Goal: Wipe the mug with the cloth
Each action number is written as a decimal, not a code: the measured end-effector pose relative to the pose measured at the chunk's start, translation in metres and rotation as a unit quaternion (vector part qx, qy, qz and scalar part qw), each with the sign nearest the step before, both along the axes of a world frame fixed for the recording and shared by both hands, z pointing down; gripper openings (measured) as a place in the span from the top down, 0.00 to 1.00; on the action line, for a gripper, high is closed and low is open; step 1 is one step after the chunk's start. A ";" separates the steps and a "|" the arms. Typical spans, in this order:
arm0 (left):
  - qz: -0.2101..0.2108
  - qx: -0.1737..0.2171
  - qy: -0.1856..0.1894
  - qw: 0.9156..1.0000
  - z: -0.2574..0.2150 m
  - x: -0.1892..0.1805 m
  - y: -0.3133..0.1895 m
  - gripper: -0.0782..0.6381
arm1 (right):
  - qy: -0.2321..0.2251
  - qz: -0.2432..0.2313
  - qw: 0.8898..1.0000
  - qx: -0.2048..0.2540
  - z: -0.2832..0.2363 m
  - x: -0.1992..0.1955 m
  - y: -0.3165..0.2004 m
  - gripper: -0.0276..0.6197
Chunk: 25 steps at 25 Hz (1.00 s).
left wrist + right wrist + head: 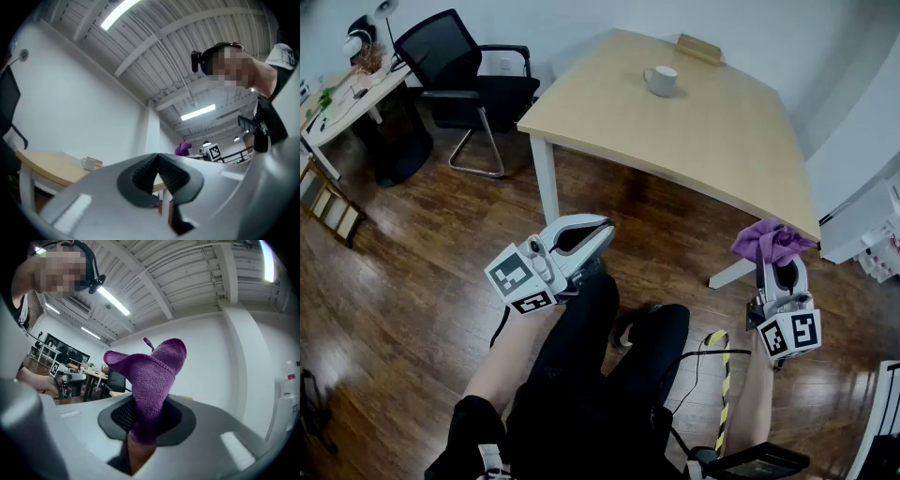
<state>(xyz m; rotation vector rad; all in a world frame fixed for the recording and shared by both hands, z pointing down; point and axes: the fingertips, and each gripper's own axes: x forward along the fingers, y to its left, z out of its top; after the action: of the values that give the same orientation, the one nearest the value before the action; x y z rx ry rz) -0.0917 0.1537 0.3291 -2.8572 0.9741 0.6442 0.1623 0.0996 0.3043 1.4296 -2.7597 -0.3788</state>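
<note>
Chair: a black chair (459,75) stands on the wood floor (412,262), off the desk's left edge.
Left tongs: your left tongs (592,231) (157,157) are pressed together with nothing between them. You hold them over the floor, just short of the desk's near left corner, with the tips tilted up toward the desk.
Mug: the white mug (661,81) (88,163) stands upright on the desk near its far edge, handle to the left. It is well apart from both tongs.
Desk: the pale wooden desk (712,150) has white legs. A small wooden block (698,48) lies at its far edge, just beyond the mug.
Cloth: the purple cloth (772,242) (152,376) is bunched and stands up out of the tips of your right tongs.
Right tongs: your right tongs (784,272) (146,414) are pinching the cloth by its lower end. You hold them over the floor beside the desk's near right corner.
</note>
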 end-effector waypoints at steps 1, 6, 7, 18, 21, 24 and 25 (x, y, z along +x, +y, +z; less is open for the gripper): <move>-0.001 -0.002 -0.002 1.000 0.003 -0.002 -0.004 0.86 | 0.000 0.002 1.000 -0.008 0.005 0.000 -0.006 0.82; -0.015 0.014 -0.001 1.000 -0.003 -0.023 -0.029 0.86 | 0.011 -0.001 1.000 -0.023 0.015 -0.016 -0.034 0.82; -0.018 0.019 0.001 1.000 -0.008 -0.028 -0.034 0.86 | 0.014 -0.002 1.000 -0.023 0.014 -0.021 -0.039 0.82; -0.029 0.061 -0.033 0.997 -0.042 -0.054 -0.117 0.86 | -0.006 0.004 1.000 -0.019 -0.003 -0.029 -0.106 0.82; -0.031 0.052 -0.049 0.997 -0.041 -0.053 -0.153 0.86 | -0.009 0.000 1.000 -0.014 -0.003 -0.029 -0.127 0.82; -0.026 0.043 -0.060 0.997 -0.033 -0.048 -0.194 0.85 | -0.011 -0.007 1.000 -0.013 -0.001 -0.030 -0.151 0.82; -0.022 0.042 -0.064 0.997 -0.029 -0.046 -0.208 0.85 | -0.012 -0.010 1.000 -0.013 0.000 -0.030 -0.160 0.82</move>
<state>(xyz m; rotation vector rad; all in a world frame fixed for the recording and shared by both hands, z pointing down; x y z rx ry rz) -0.1377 -0.0543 0.3002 -2.7566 0.9640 0.4798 0.1318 -0.0604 0.3038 1.4126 -2.7886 -0.3274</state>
